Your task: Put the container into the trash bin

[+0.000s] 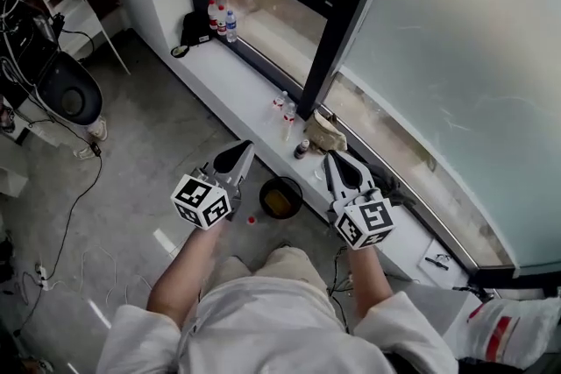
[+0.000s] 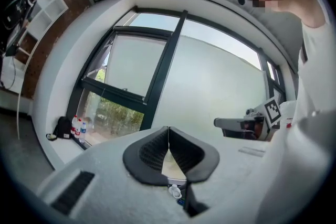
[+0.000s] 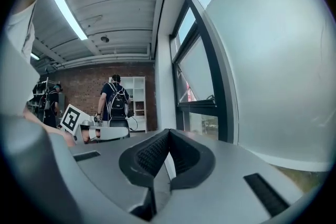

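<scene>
Three bottles (image 1: 220, 18) stand at the far end of the windowsill (image 1: 232, 88), at 11 o'clock, with two small clear bottles (image 1: 285, 108) and one dark jar (image 1: 301, 149) farther along it toward 12 o'clock. At centre, one round black trash bin (image 1: 263, 193) sits on the floor below the sill. What looks like a yellowish container (image 1: 279, 203) lies inside it, and one red cap (image 1: 252, 221) lies at the bin's 7 o'clock. The person's two bare forearms reach forward, the left gripper (image 1: 244, 148) at the bin's 10 o'clock and the right gripper (image 1: 333, 157) at its 2 o'clock, each with jaws pressed together on nothing.
</scene>
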Demonstrator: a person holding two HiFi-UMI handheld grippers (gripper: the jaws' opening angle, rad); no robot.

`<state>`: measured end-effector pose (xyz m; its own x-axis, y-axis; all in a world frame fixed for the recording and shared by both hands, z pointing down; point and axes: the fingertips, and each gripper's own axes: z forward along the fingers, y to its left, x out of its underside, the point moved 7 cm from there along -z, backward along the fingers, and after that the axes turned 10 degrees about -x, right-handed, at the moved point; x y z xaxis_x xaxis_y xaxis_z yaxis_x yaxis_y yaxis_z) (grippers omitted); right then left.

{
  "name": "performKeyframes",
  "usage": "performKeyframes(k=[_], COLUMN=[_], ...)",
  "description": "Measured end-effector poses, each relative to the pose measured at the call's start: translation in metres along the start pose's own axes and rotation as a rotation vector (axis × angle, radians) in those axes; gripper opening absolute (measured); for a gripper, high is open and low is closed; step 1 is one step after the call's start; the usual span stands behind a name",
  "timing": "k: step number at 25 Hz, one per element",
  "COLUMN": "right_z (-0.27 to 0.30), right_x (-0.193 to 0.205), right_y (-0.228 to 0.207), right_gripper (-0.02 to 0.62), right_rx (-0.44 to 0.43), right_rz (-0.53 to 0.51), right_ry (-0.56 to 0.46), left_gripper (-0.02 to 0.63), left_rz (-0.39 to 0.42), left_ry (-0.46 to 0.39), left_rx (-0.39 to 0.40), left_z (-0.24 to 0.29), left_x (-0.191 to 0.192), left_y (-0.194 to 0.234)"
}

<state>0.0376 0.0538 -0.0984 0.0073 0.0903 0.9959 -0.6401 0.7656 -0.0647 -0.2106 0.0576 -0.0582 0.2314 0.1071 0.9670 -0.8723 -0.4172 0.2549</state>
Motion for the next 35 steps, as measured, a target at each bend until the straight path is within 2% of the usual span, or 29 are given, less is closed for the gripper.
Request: performKeyframes(k=[3, 8, 13, 18, 23, 27, 32, 35], right_z=[-0.003, -0.011, -0.011, -0.012, -0.006, -0.013, -0.019, -0.023], right_x=[-0.017, -0.035, -0.057, -0.062, -0.053, -0.044, -0.045, -0.039], right_y=[0.005, 0.001, -0.009, -0.012, -0.01, 0.009, 0.018, 0.018], right_gripper=[0.002, 0.002, 0.002, 0.002, 0.002, 0.002, 0.002, 0.002], right_rx=[-0.016, -0.029, -0.035, -0.067, -0.062, -0.064, -0.063, -0.072], right_rz=[-0.024, -0.024, -0.053, -0.031, 0.03, 0.058, 0.031, 0.038], right_ry=[-0.009, -0.043, -0.075, -0.097, -0.069, -0.05, -0.021, 0.009], left_gripper=[0.017, 0.017, 0.017, 0.017, 0.015, 0.015, 0.017, 0.017], left_rz=[0.08, 0.182, 0.218, 0.27, 0.294, 0.311, 0.24, 0.223], left_ry=[-0.055, -0.114, -0.134, -0.156, -0.195, -0.202, -0.198, -0.189], left_rx=[0.002, -0.045, -0.106, -0.16, -0.165, -0.24, -0.354, -0.395], left_z=[-0.014, -0.037, -0.059, -0.083, -0.112, -0.15, -0.175, -0.185], left_x=[-0.035, -0.08, -0.102, -0.116, -0.13, -0.128, -0.11, -0.097], left_y=[-0.01, -0.007, -0.002, -0.005, -0.008, -0.01, -0.003, -0.009])
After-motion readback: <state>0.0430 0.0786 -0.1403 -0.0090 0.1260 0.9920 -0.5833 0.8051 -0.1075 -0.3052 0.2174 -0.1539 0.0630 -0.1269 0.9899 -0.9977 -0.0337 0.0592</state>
